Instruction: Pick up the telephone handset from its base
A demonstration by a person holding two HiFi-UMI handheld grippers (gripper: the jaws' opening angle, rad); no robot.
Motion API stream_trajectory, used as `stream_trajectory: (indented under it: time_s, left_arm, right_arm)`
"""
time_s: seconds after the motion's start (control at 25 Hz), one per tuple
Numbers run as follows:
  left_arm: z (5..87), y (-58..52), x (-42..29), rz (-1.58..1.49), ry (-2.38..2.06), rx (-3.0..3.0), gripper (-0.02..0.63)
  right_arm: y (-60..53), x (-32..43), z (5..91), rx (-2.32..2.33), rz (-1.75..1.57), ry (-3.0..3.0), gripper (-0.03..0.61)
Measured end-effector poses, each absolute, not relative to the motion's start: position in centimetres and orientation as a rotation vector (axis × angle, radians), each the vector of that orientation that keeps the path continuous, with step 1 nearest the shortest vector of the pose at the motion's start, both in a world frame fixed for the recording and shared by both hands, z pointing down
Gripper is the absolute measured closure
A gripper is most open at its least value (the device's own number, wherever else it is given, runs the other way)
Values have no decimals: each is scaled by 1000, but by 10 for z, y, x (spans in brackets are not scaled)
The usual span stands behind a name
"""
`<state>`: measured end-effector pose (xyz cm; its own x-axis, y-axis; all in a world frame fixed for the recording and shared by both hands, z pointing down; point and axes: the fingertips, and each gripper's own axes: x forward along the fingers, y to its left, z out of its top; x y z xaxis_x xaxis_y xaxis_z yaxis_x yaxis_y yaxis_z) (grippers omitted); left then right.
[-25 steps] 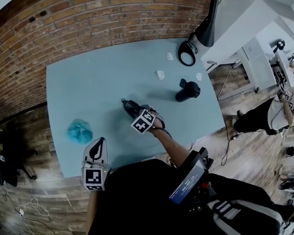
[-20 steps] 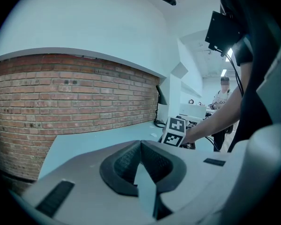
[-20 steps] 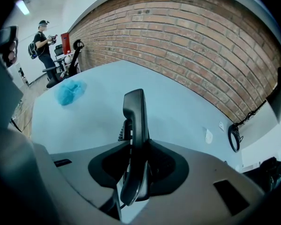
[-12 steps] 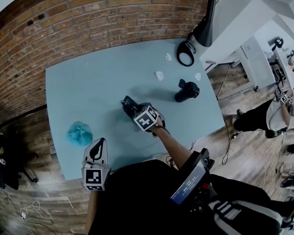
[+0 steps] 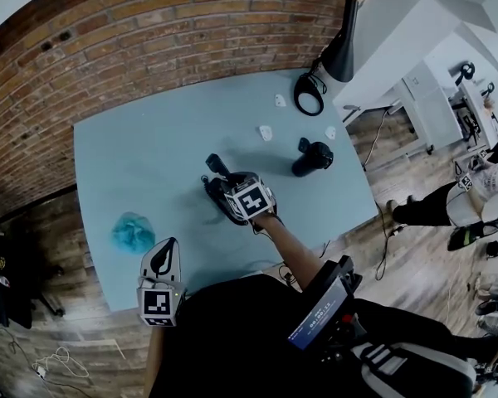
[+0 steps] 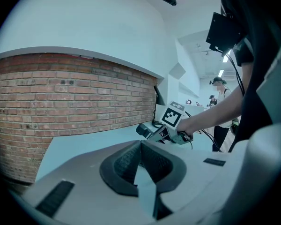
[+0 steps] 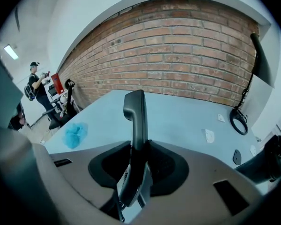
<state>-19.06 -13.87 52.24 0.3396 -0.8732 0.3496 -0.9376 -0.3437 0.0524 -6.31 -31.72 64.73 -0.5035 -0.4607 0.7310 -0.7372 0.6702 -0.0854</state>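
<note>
Right gripper (image 7: 139,148): jaws clenched on the telephone handset (image 7: 134,114), 1 pad on each flank of its lower half.
Handset: stands on end between those jaws. Its upper end juts well past the fingertips and its lower end sits back behind the pads. In the left gripper view it is held above the table (image 6: 79,139).
Left gripper (image 6: 140,145): jaws pressed together, nothing between them. Ahead and to the right of its tips is the right gripper with its marker cube (image 6: 172,115).
Right of the right jaws: a dark object (image 7: 274,161) at the picture's edge, too cut off to name.
Ahead-left of the right jaws: a crumpled turquoise wad (image 7: 75,134) lying on the table, well apart from the handset.
Ahead-right of the right jaws: a small dark plate (image 7: 236,156), then 2 small white pieces (image 7: 209,135) flat on the table.
Farther ahead-right: a black ring (image 7: 238,120) near the table's far edge.
Farthest: a brick wall (image 7: 178,55) running behind the table.
</note>
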Motion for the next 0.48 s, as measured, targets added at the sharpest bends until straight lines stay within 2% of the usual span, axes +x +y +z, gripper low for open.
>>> stream_trajectory:
  time_s: [0.48]
  left_arm:
    - [522, -139, -187, 373, -1628, 2369, 595]
  right_arm:
    - [-328, -81, 593, 935, 595, -2378, 445]
